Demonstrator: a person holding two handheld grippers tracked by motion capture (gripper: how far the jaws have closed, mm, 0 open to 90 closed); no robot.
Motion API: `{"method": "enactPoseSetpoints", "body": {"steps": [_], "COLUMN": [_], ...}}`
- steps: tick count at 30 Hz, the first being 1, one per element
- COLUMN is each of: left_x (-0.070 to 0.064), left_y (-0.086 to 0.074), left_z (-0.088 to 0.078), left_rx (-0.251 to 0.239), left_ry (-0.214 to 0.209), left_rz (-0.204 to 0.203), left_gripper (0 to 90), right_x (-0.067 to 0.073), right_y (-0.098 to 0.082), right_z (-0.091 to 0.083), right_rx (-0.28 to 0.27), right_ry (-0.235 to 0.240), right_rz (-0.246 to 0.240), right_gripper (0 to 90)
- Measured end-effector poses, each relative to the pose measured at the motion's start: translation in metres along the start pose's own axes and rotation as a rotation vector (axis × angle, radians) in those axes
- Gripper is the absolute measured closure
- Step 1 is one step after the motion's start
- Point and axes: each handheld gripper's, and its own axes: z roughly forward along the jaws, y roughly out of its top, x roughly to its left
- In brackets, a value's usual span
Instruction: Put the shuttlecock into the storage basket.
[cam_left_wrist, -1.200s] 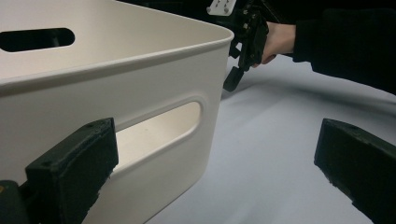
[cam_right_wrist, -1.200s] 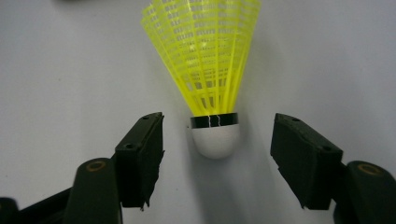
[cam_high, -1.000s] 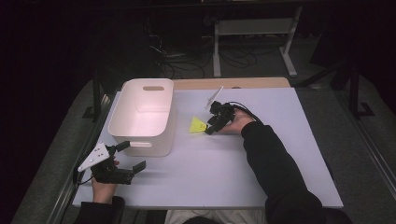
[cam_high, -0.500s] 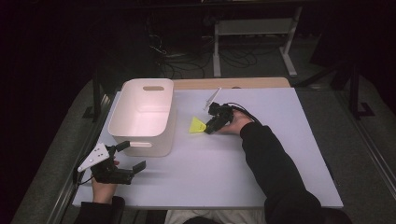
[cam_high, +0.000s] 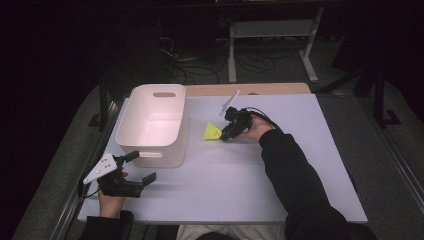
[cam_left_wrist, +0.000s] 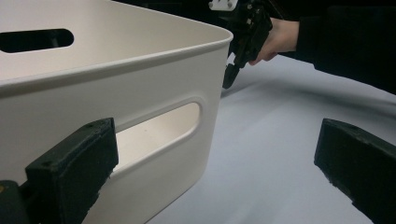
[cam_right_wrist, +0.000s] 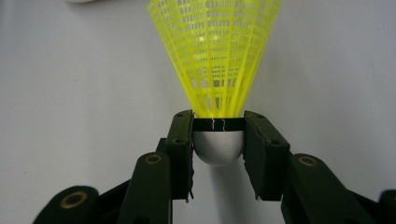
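The right tongs (cam_right_wrist: 218, 140) clamp the shuttlecock (cam_right_wrist: 217, 60) by its rounded cork alone, so it may slip out when lifted towards the bin (cam_high: 152, 122); the left tongs (cam_left_wrist: 219, 172) gape empty.

A white bin (cam_high: 165, 155) is seen standing just beside the fingers of the left gripper (cam_high: 145, 165), its slotted handle wall turned toward them (the inside looks bare from above). Off the fingertips of the right gripper (cam_high: 223, 136), the same bin is found near, a gap left between. Under both sets of fingers a pale table (cam_high: 225, 190) is spread. Well beyond the fingers, a wooden strip (cam_high: 270, 89), a metal stand (cam_high: 270, 30) and floor cables (cam_high: 185, 65) are made out in the dark.
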Motion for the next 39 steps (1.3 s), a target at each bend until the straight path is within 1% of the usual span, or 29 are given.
{"method": "enactPoseSetpoints", "body": {"steps": [9, 13, 16, 19, 21, 25, 35, 39], "left_x": [0.000, 0.000, 0.000, 0.000, 0.000, 0.000, 0.000, 0.000], "left_y": [0.000, 0.000, 0.000, 0.000, 0.000, 0.000, 0.000, 0.000], "left_z": [0.000, 0.000, 0.000, 0.000, 0.000, 0.000, 0.000, 0.000], "left_rx": [0.000, 0.000, 0.000, -0.001, -0.002, -0.002, -0.001, -0.003], "left_ry": [-0.001, -0.001, -0.001, -0.003, -0.002, -0.002, -0.002, -0.001], "left_rz": [-0.001, 0.000, 0.000, -0.001, -0.002, -0.002, -0.002, -0.003], "left_gripper": [0.0, 0.0, 0.0, 0.0, 0.0, 0.0, 0.0, 0.0], "right_x": [0.007, 0.009, 0.012, 0.016, 0.019, 0.022, 0.027, 0.032], "right_y": [0.004, 0.005, 0.005, 0.007, 0.008, 0.009, 0.011, 0.016], "right_z": [-0.017, -0.024, -0.030, -0.035, -0.039, -0.045, -0.059, -0.067], "right_rx": [-0.021, -0.022, -0.038, -0.044, -0.046, -0.057, -0.061, -0.071], "right_ry": [-0.014, -0.026, -0.035, -0.039, -0.042, -0.050, -0.064, -0.070], "right_rz": [0.001, 0.005, 0.012, -0.001, 0.005, -0.008, -0.006, -0.020], "right_gripper": [64.0, 64.1, 64.1, 64.1, 64.1, 64.1, 64.1, 64.1]}}
